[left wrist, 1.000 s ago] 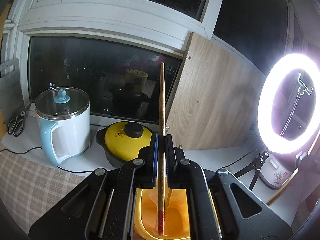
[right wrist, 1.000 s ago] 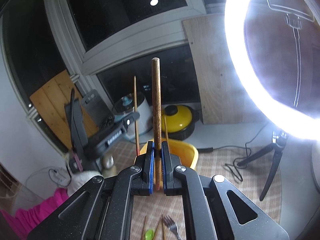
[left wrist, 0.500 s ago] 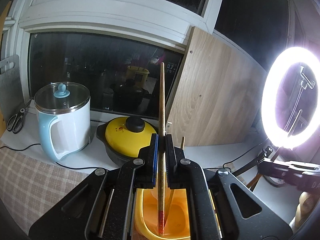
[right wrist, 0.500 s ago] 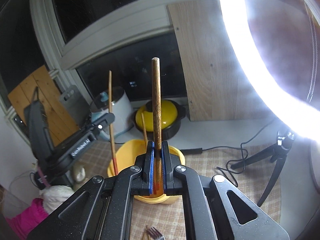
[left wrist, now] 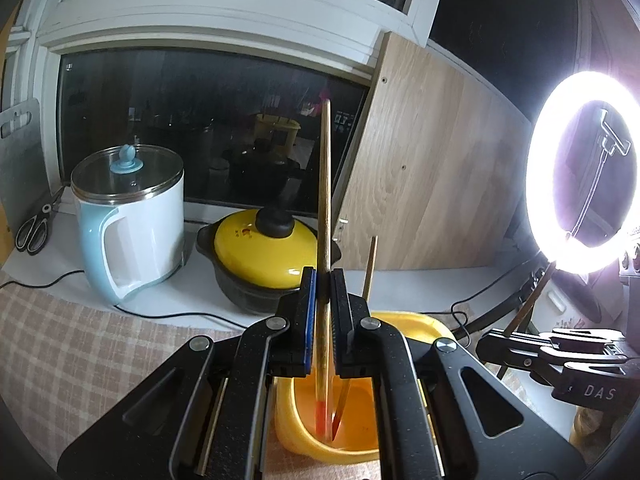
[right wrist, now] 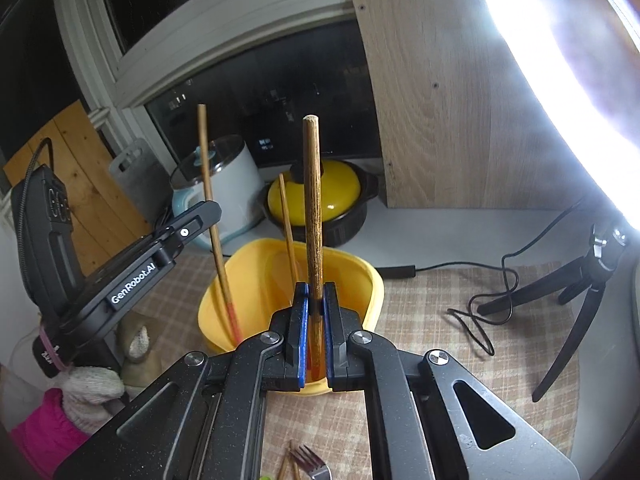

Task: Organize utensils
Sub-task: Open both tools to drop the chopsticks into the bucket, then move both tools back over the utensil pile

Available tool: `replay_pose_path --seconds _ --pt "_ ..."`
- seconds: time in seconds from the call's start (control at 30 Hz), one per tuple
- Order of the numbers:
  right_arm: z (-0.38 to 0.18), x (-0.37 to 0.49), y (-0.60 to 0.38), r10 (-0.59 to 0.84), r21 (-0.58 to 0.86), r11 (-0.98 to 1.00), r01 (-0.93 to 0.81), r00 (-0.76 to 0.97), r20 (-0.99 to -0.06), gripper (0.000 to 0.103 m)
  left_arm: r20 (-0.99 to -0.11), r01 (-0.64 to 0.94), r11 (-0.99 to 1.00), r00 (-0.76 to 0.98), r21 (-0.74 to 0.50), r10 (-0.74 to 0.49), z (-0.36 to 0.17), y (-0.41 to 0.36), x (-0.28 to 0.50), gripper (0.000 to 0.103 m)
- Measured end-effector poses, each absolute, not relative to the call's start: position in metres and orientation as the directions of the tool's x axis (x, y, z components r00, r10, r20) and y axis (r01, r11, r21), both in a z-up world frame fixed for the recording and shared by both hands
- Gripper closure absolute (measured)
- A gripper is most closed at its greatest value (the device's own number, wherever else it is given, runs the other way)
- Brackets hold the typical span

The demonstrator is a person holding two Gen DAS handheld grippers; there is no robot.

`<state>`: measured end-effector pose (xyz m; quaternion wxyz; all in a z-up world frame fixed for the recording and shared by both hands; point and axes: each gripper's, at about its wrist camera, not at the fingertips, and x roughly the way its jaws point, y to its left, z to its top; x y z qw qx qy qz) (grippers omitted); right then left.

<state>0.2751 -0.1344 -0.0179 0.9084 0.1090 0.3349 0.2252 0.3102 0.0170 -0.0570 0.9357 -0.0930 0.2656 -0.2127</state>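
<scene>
Left gripper (left wrist: 323, 320) is pinching a thin chopstick (left wrist: 325, 216) upright, fingers narrowed onto its shaft, red tip hanging down inside the yellow holder (left wrist: 416, 322). Holding it vertical looks deliberate: it lines the stick up with the holder's mouth so it can drop in standing. From the right wrist view that same stick (right wrist: 212, 216) is dipping into the holder's left side.

One more chopstick (left wrist: 370, 264) is already leaning loose in the holder, its tip near the held one's.

Right gripper (right wrist: 316, 322) is gripping a thicker, darker chopstick (right wrist: 313, 208) between closed-down fingers, also upright, sitting at the holder's near rim (right wrist: 372, 280). Probably waiting its turn to go in.

Hard to read: whether the left stick's tip is touching the holder's floor. The right stick's lower end is hidden behind the jaws. A fork (right wrist: 310, 462) and other utensils on the checked cloth (right wrist: 420, 360) are being cut off at the bottom edge.
</scene>
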Motion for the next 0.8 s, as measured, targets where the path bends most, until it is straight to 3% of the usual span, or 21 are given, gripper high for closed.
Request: replay_pose_path --seconds 0.43,0.47,0.5,0.53,0.57,0.6,0.8 --pt "-0.025 0.274 -0.129 0.472 0.333 0.881 -0.336 0.657 -0.588 0.098 -0.499 0.351 0.895 0.744 -0.274 -0.445 -0.056 0.019 0.298 0.097" --pt "-0.025 0.273 -0.129 0.470 0.331 0.882 -0.334 0.657 -0.590 0.095 -0.500 0.352 0.895 0.742 -0.274 -0.445 -0.055 0.019 0.296 0.087" --pt "-0.025 0.271 -0.130 0.470 0.331 0.883 -0.334 0.658 -0.589 0.084 -0.499 0.351 0.895 0.744 -0.275 -0.446 -0.055 0.020 0.294 0.072" --pt "-0.024 0.269 -0.130 0.469 0.330 0.883 -0.335 0.661 -0.586 0.076 -0.494 0.349 0.896 0.748 -0.276 -0.444 -0.053 0.021 0.292 0.065" --pt "-0.023 0.267 -0.131 0.467 0.328 0.884 -0.334 0.669 -0.579 0.059 -0.488 0.344 0.897 0.754 -0.277 -0.439 -0.052 0.023 0.288 0.061" --pt "-0.022 0.264 -0.132 0.463 0.324 0.886 -0.332 0.680 -0.569 0.051 -0.485 0.343 0.898 0.756 -0.278 -0.439 -0.051 0.023 0.287 0.061" --pt "-0.019 0.251 -0.142 0.461 0.322 0.887 -0.332 0.692 -0.556 0.051 -0.476 0.333 0.904 0.770 -0.267 -0.424 -0.042 0.030 0.272 0.061"
